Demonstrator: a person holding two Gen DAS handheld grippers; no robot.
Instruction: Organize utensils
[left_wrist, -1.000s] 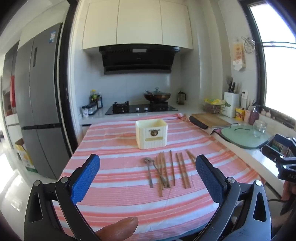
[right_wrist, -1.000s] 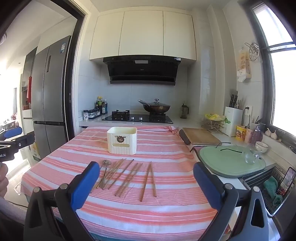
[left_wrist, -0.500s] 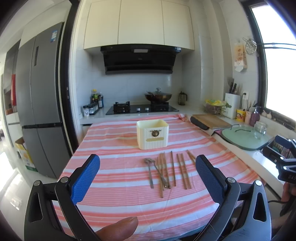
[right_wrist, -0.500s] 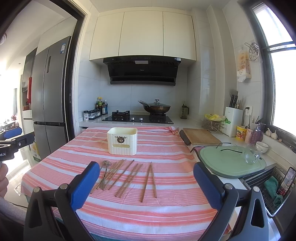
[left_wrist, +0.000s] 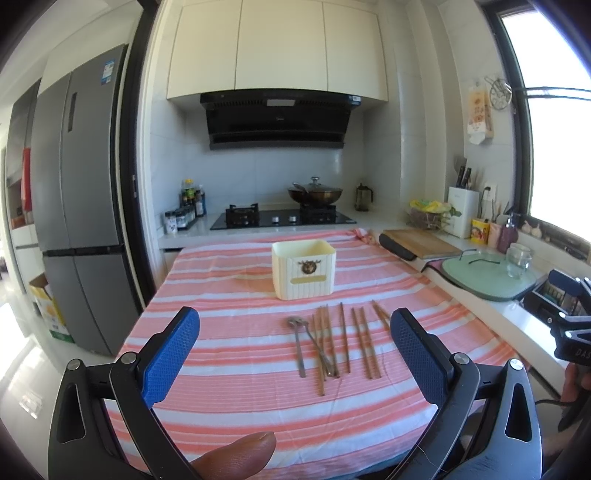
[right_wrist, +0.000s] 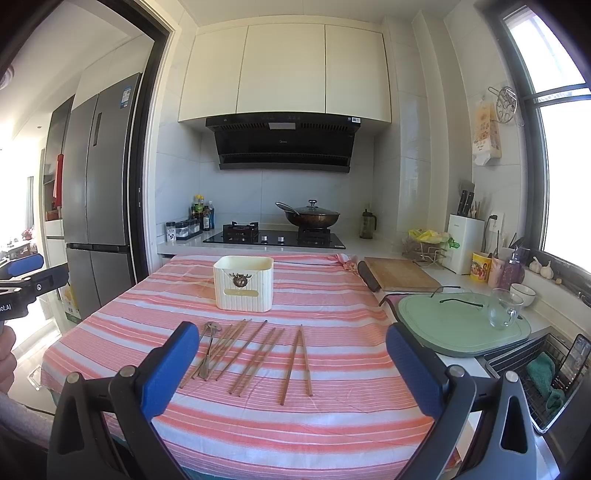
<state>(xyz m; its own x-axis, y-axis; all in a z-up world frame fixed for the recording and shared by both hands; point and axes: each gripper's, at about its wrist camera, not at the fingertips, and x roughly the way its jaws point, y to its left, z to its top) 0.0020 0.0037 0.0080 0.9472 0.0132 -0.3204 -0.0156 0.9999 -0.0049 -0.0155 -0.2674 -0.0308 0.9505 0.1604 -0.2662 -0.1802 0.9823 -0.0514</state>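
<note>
Left wrist: left tool (left_wrist: 294, 330) spread wide, empty, above tabletop's near edge; brown wooden chopsticks (left_wrist: 364, 341) mid-tabletop, before cream ribbed plastic holder (left_wrist: 303, 268)

Right wrist: right tool (right_wrist: 291, 346) likewise released. Advise pinching one chopstick pair mid-length

Place: we stand in a home kitchen.
Evidence: gas hob (right_wrist: 275, 236) with lidded wok (right_wrist: 312, 218), range hood (right_wrist: 282, 142), fridge (right_wrist: 98, 206), knife block (right_wrist: 463, 243).
</note>
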